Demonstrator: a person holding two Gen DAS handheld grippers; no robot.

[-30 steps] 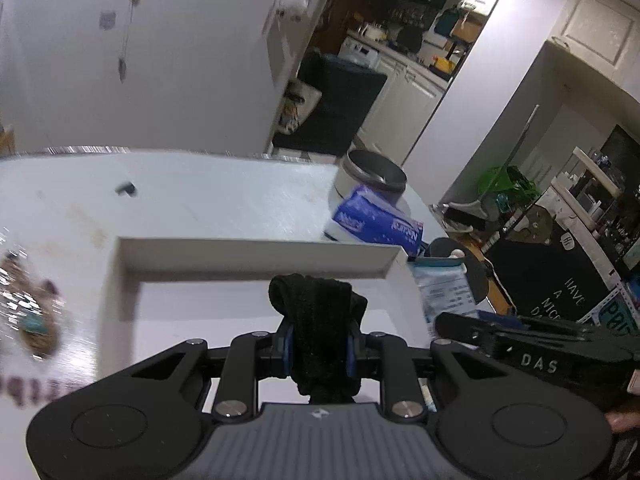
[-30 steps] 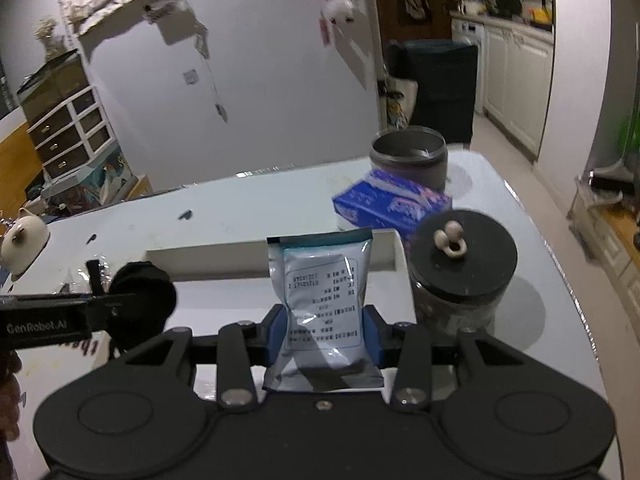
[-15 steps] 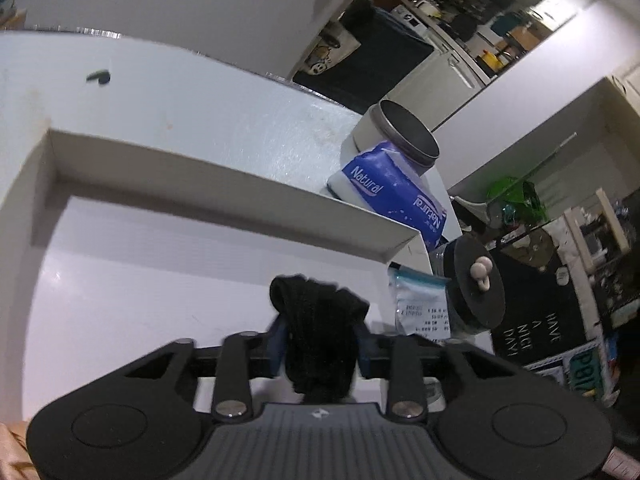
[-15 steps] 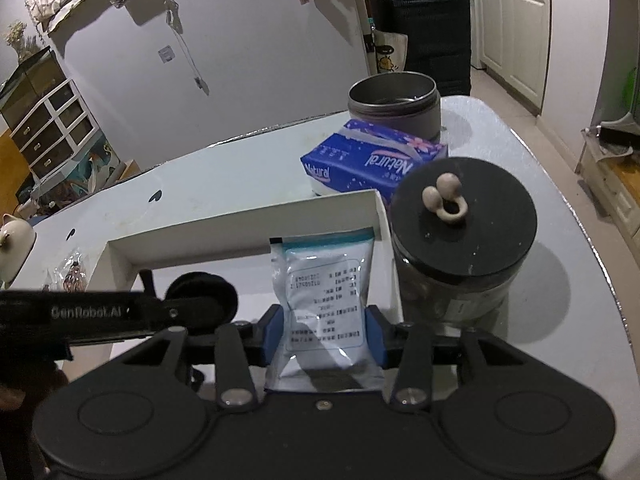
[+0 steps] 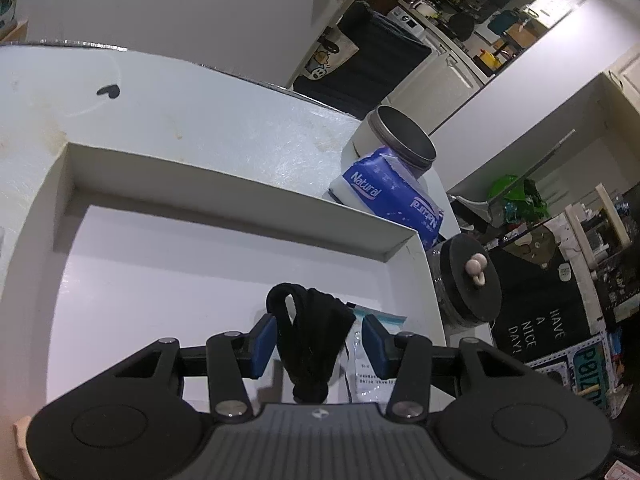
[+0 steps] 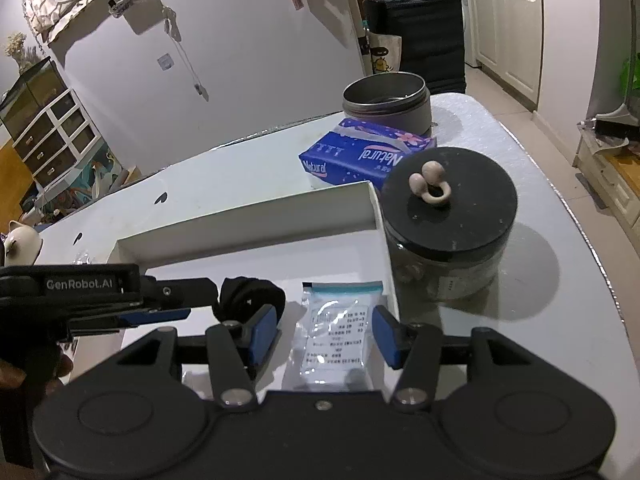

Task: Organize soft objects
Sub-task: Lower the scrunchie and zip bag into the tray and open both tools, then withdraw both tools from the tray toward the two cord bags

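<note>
From my left wrist view, the left gripper (image 5: 318, 344) stands with its blue pads spread. The black fabric bundle (image 5: 310, 340) sits between them; the left pad is at its edge, the right pad stands clear of it with a visible gap. I cannot tell whether the bundle rests on the tray floor or hangs from the left pad. It lies over the near part of the white tray (image 5: 224, 200), towards its right side.

From my right wrist view, the right gripper (image 6: 324, 336) is wide open, both pads apart from the clear zip packet (image 6: 338, 336), which lies flat on the tray floor between them. The packet lies at the near right corner of the tray (image 6: 248, 228), just beside its right wall. The bundle (image 6: 248, 298) appears to the left of the packet, near it, with the left gripper (image 6: 176, 308) reaching in from the left.

Outside the tray, touching or just beside its far right corner, stands a black-lidded jar (image 6: 448, 216) with a beige knob. Beyond it lies a blue tissue pack (image 6: 364, 156), and behind that an open grey tin (image 6: 386, 98). All stand on the white table (image 6: 520, 152).
</note>
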